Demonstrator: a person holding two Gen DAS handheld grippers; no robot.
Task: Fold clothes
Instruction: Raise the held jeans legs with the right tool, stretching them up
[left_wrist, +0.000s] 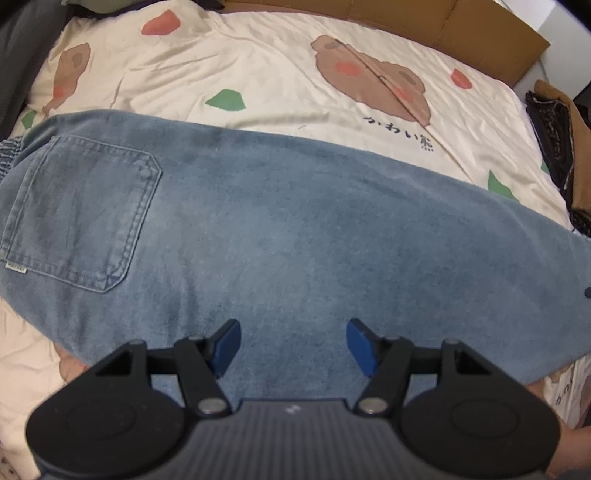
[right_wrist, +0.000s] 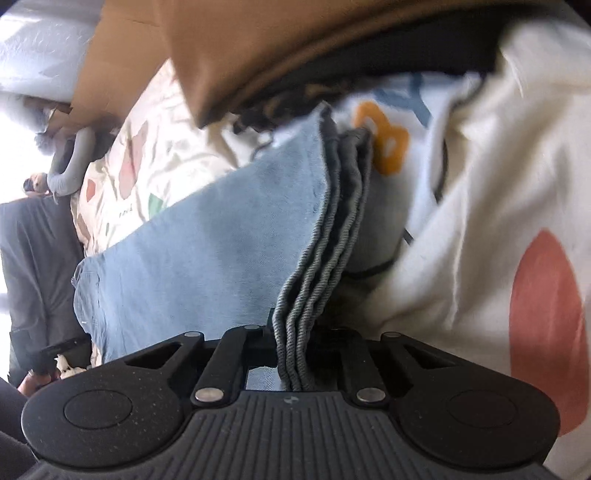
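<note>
Left wrist view first: the jeans (left_wrist: 295, 236) lie flat across the bedspread (left_wrist: 258, 74), long axis running from the left edge of the frame to the right edge, dipping a little toward the lower right. The waist end points left, and that is where the back pocket (left_wrist: 77, 210) sits, stitched side up, with a bit of gathered waistband (left_wrist: 9, 151) peeking out at the far left. The leg end runs off toward the right edge.

The left gripper (left_wrist: 293, 345) hangs over the lower middle of the denim, its blue-padded fingers (left_wrist: 227, 345) spread wide with nothing between them, only cloth beneath. Whether the tips touch the fabric, I cannot tell.

Over to the right wrist view, and it is blurry. The right gripper (right_wrist: 291, 354) has its jaws drawn in tight on the hem edge of the jeans (right_wrist: 207, 258); several stacked layers of hem (right_wrist: 325, 236) rise from between the jaws at bottom centre up toward the upper middle of the frame. The denim spreads away to the left of that edge. To the right sits a cream garment (right_wrist: 498, 184) with a red patch, and a brown cloth (right_wrist: 258, 48) fills the top of the frame. A cardboard box (left_wrist: 461, 33) stands beyond the bed at the upper right of the left view.
</note>
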